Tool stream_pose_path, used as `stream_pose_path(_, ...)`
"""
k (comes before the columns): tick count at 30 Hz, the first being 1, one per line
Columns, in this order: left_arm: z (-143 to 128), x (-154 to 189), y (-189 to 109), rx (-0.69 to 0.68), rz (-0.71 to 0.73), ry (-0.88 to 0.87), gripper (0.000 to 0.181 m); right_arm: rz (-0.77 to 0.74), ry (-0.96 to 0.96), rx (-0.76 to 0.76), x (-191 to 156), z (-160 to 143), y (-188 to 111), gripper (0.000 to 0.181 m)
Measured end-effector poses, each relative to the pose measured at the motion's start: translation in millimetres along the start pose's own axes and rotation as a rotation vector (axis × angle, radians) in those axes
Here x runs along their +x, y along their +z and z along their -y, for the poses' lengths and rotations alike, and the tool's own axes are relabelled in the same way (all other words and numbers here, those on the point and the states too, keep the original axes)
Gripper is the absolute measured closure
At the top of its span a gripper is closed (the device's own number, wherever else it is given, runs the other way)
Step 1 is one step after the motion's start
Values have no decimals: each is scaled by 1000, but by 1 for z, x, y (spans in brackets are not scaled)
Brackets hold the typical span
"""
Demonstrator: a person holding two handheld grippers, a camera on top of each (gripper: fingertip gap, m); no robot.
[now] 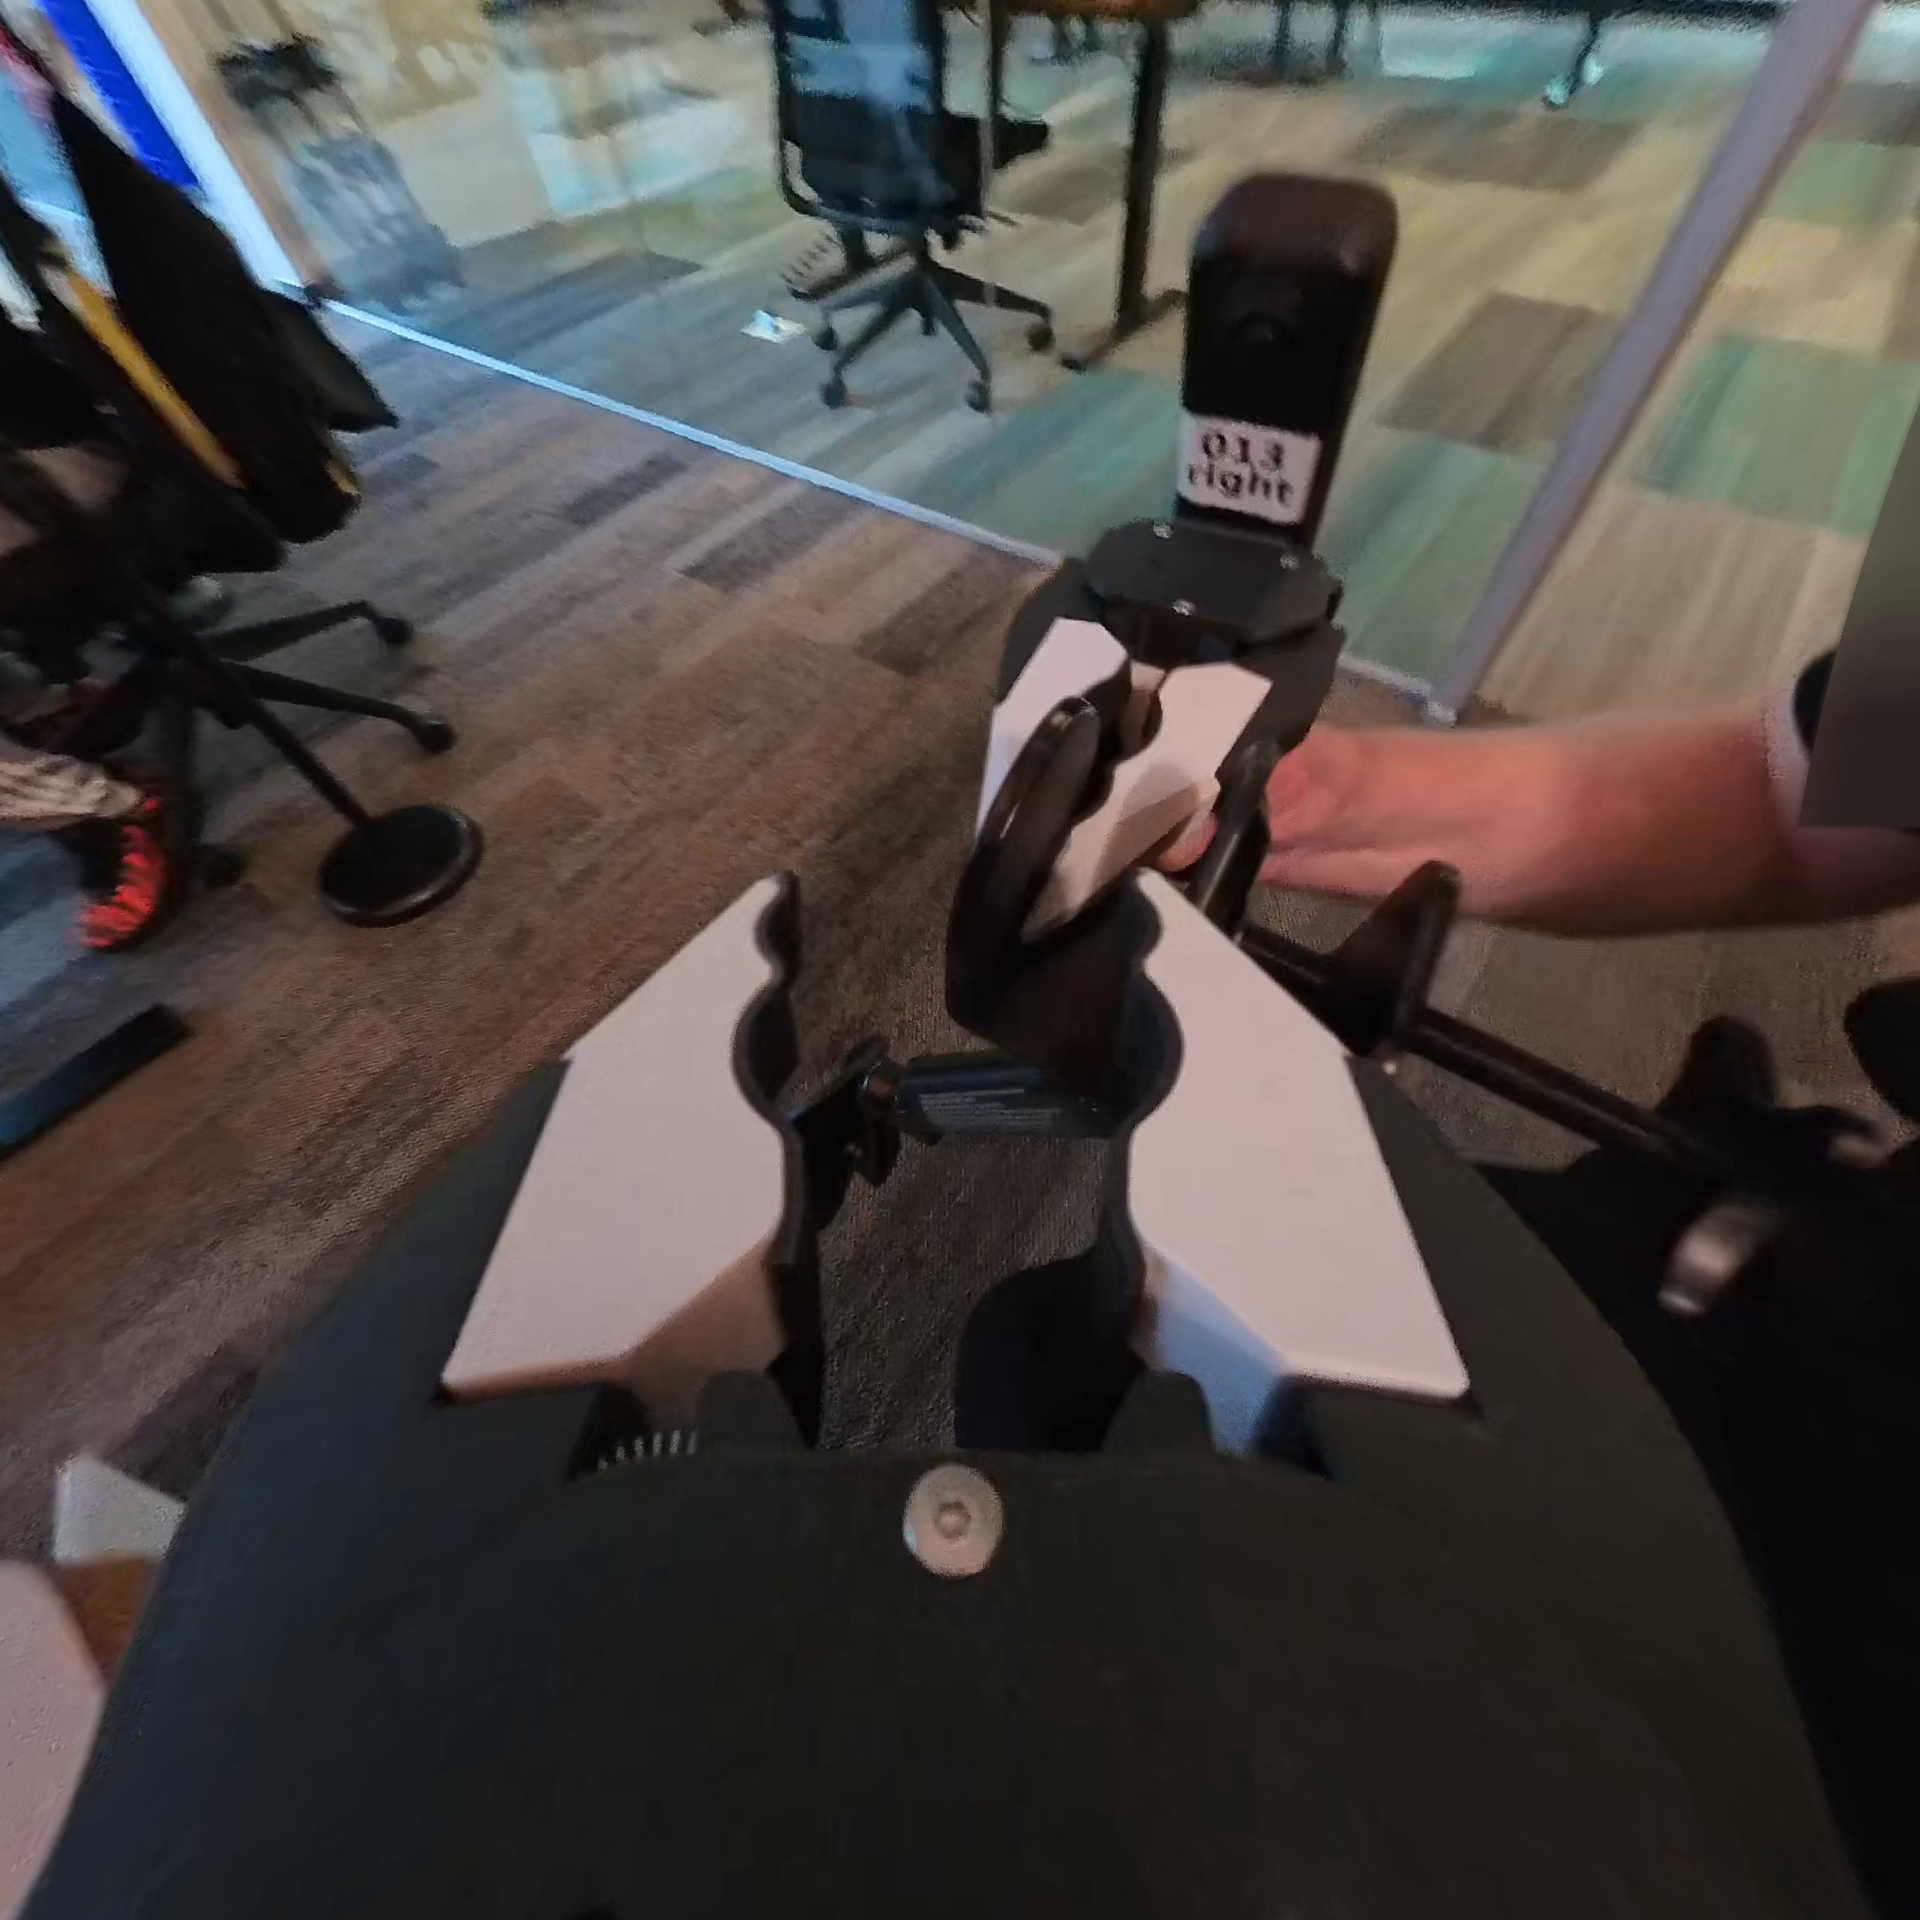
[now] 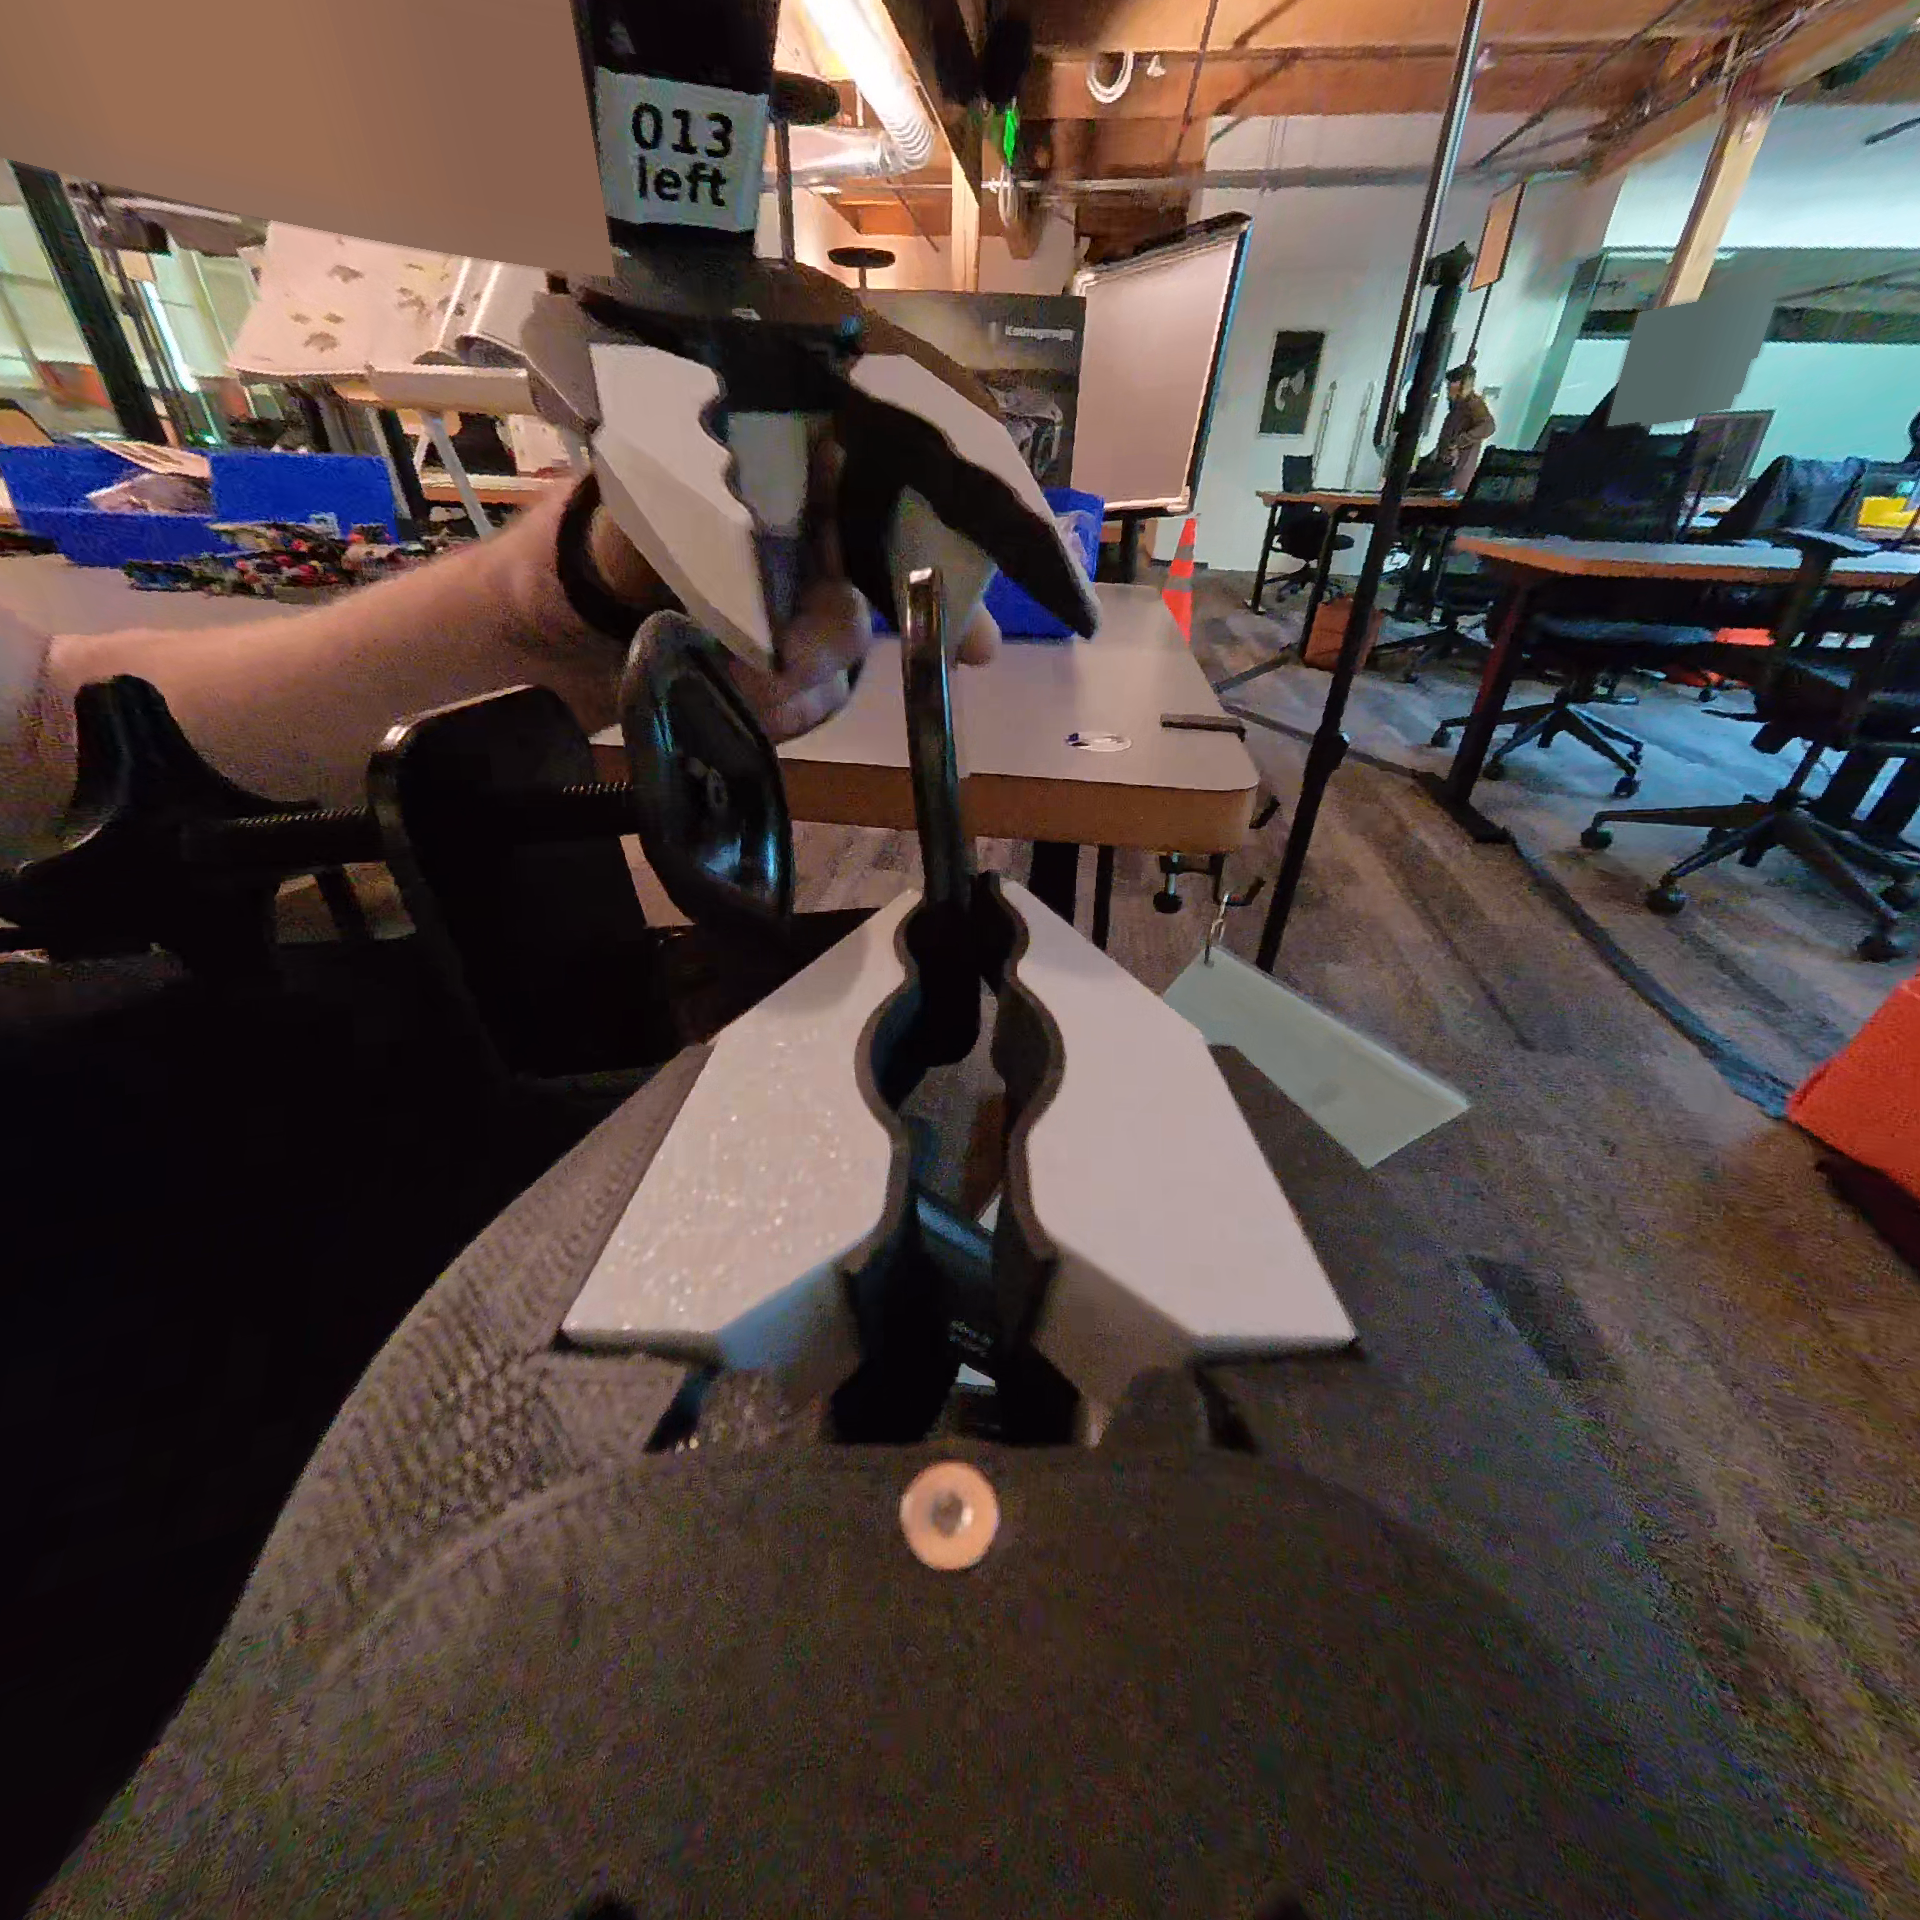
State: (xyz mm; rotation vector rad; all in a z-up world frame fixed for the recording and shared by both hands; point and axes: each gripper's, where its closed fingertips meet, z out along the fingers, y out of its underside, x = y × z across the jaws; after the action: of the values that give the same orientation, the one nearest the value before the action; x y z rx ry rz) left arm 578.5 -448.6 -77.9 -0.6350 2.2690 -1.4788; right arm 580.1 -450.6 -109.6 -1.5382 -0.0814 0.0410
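Open office, carpet floor (image 1: 644, 665), bench (image 2: 1039, 748) behind. Right gripper (image 2: 951, 935) fingers clamped on black clamp (image 2: 935, 748), steadying it; left gripper (image 1: 961, 997) fingers apart around its frame.

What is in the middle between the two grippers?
A black clamp. The right wrist view shows it running from the right gripper, which is shut on it, up toward the open jaws of the left gripper.
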Motion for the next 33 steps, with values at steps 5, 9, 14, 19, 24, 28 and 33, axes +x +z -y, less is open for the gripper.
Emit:
stream_pose_path(5,13,23,-61,57,89,-87,112,-79,-138,-67,11,12,-3,178)
stream_pose_path(9,-7,66,-65,9,55,-237,112,-153,-306,-164,16,18,4,178)
stream_pose_path(14,-62,79,-40,-119,109,-431,118,-190,-470,-247,9,23,21,178)
stream_pose_path(19,-100,83,-28,-107,127,-535,131,-199,-618,-322,-9,23,42,178)
stream_pose_path(24,-127,82,-24,-74,115,-604,136,-176,-746,-388,-29,13,68,177)
stream_pose_path(28,-142,74,-27,13,144,-645,143,-159,-824,-421,-39,8,85,177)
stream_pose_path(33,-157,58,-38,184,189,-756,143,-150,-892,-448,-42,1,107,177)
